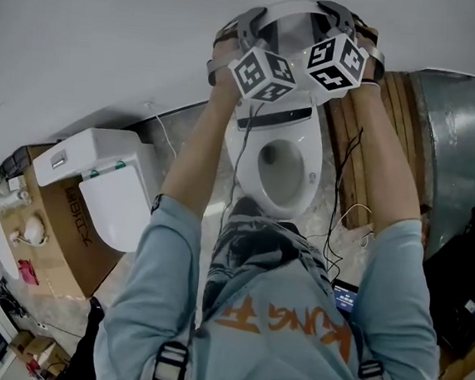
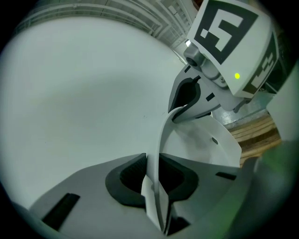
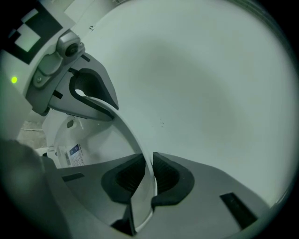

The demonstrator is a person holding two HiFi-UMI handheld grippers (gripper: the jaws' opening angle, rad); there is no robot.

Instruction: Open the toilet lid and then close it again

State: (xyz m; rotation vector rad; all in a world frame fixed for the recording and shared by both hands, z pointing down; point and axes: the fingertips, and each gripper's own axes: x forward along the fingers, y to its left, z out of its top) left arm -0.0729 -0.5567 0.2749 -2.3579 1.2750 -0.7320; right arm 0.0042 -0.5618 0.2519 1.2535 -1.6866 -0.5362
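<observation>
lid: we are holding the toilet lid (image 1: 291, 25) raised at 12 o'clock, above the bowl (image 1: 311, 159), two grips steadying its swing.
left tool (image 2: 152, 175): we are clamping the lid's rim.
right tool (image 3: 148, 175): we are pinching that same rim alongside.
around: spare toilet (image 1: 112, 185) at 9 o'clock, planks (image 1: 385, 132) at 3 o'clock; nothing seems to be blocking the lid.

A spare white toilet (image 1: 108, 189) stands by a cardboard box (image 1: 60, 230) at left, wooden planks (image 1: 377, 144) at right.
</observation>
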